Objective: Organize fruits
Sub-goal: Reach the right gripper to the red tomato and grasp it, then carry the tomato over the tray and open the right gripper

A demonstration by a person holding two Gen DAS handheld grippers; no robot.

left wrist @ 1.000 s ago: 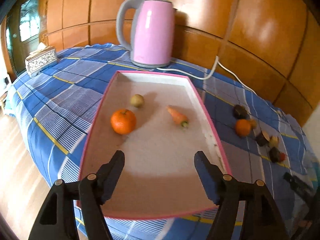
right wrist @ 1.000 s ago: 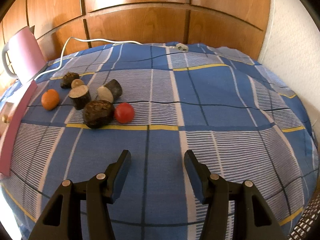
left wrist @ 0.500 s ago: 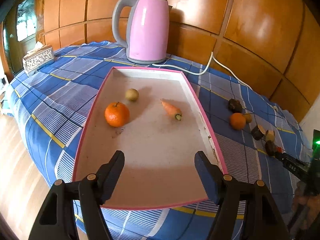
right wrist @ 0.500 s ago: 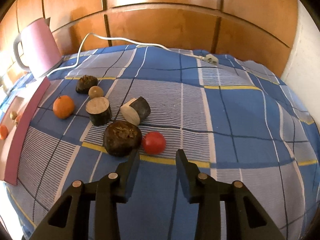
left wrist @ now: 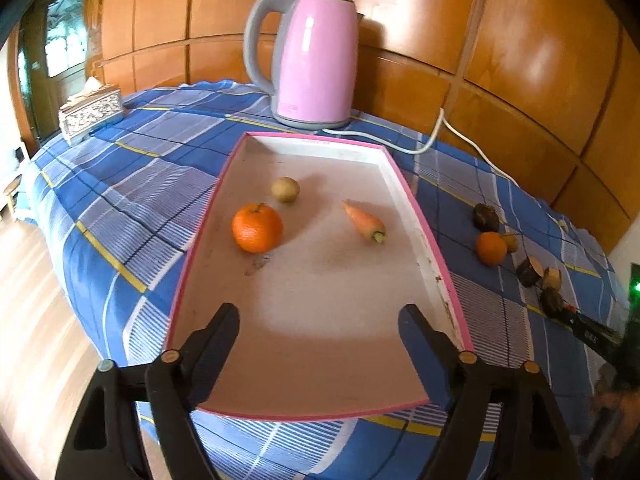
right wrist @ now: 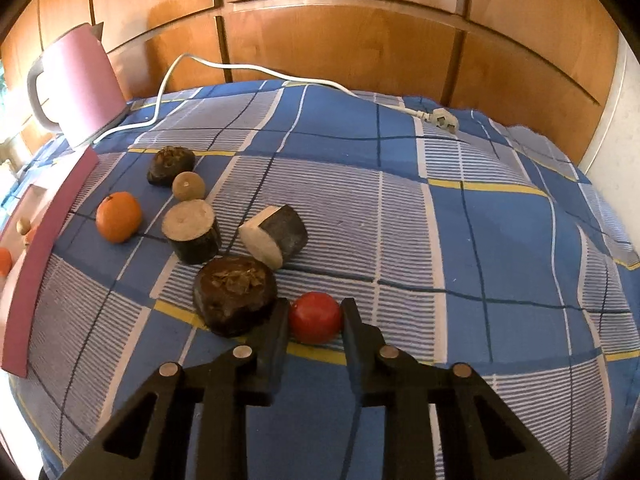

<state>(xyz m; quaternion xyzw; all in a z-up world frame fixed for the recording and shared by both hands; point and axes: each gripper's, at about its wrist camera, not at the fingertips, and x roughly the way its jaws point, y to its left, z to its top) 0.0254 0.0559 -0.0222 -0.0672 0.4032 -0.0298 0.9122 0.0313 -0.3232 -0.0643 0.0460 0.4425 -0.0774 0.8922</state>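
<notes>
We are closing our right claw (right wrist: 315, 314) snug onto the red fruit (right wrist: 315, 316), left claw (left wrist: 320, 320) opening empty over the tray (left wrist: 424, 224); lifting it trayward probably comes next.

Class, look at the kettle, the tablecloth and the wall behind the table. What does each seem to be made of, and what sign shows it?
Kettle: probably painted metal or plastic; smooth pink sheen.
Tablecloth: woven fabric; it wrinkles.
Wall: varnished wood; glossy grain.
</notes>
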